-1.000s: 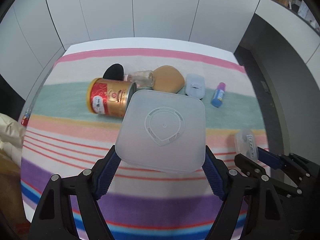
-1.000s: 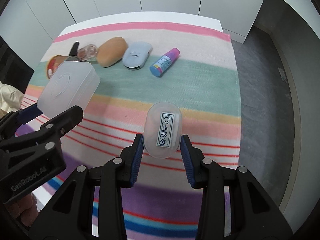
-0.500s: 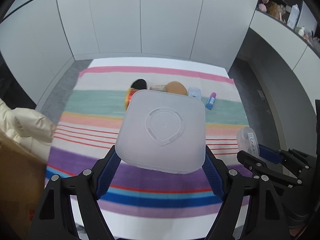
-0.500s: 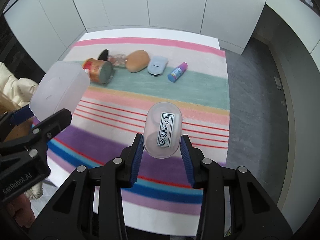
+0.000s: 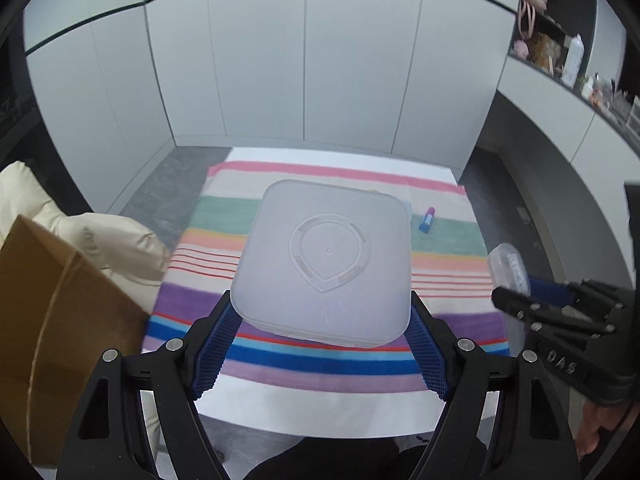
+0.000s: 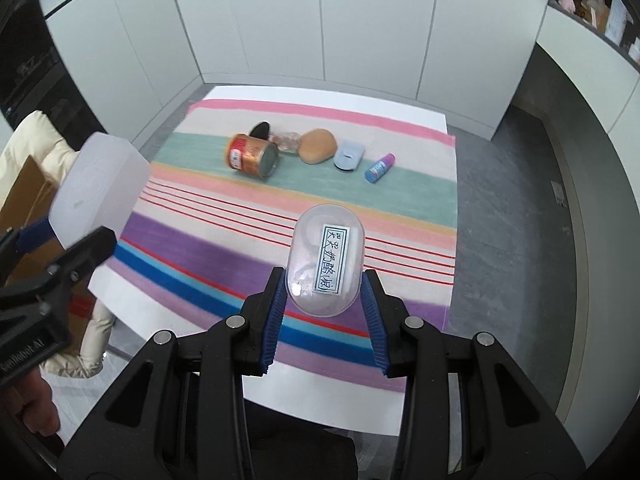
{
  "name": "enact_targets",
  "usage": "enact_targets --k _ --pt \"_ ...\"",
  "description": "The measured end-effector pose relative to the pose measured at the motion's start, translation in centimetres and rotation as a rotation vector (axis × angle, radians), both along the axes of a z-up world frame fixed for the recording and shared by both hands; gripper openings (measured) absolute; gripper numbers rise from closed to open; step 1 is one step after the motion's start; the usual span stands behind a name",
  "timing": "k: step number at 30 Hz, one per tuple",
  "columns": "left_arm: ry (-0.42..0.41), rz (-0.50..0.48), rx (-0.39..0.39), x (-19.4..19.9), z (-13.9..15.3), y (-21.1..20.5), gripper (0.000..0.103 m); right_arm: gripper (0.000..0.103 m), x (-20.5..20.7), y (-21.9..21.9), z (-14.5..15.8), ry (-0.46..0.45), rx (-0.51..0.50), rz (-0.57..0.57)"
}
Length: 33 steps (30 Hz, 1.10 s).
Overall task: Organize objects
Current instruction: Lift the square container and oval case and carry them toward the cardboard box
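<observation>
left gripper (image 5: pixel 320 344) clamped on square translucent box (image 5: pixel 326 262); right gripper (image 6: pixel 325 312) clamped on labelled oval capsule (image 6: pixel 327 260), long axis along fingers. both aloft over near edge of striped cloth (image 6: pixel 400 196), cardboard box (image 5: pixel 52 320) nearer left.

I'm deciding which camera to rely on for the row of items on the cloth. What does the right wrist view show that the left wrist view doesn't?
Only the right wrist view: the red-gold can lying on its side, the tan pouch, and the clear labelled case face-on.
Only the left wrist view: the square translucent box face-on, hiding most of that row.
Both: the striped cloth and the blue tube.
</observation>
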<state>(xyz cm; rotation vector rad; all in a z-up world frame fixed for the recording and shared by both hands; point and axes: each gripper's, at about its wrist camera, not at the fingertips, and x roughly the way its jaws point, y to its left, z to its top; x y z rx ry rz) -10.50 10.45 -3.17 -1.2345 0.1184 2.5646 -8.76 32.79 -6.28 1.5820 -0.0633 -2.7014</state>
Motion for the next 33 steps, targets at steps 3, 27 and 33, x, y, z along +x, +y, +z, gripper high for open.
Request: enact_targets --k 3,27,33 --pt "0.018 0.004 0.030 0.7 1.4 -0.8 0.080 0.039 0.8 -0.9 0.8 0.032 0.011 0.026" --pt "0.085 0.118 0.052 -0.2 2.0 -9.6 0.080 0.039 -0.3 -5.6 3.9 0.098 -0.038 0.096" --pt "0.087 0.152 0.054 0.1 1.6 -11.7 0.080 0.039 -0.9 -8.9 3.6 0.099 -0.015 0.156"
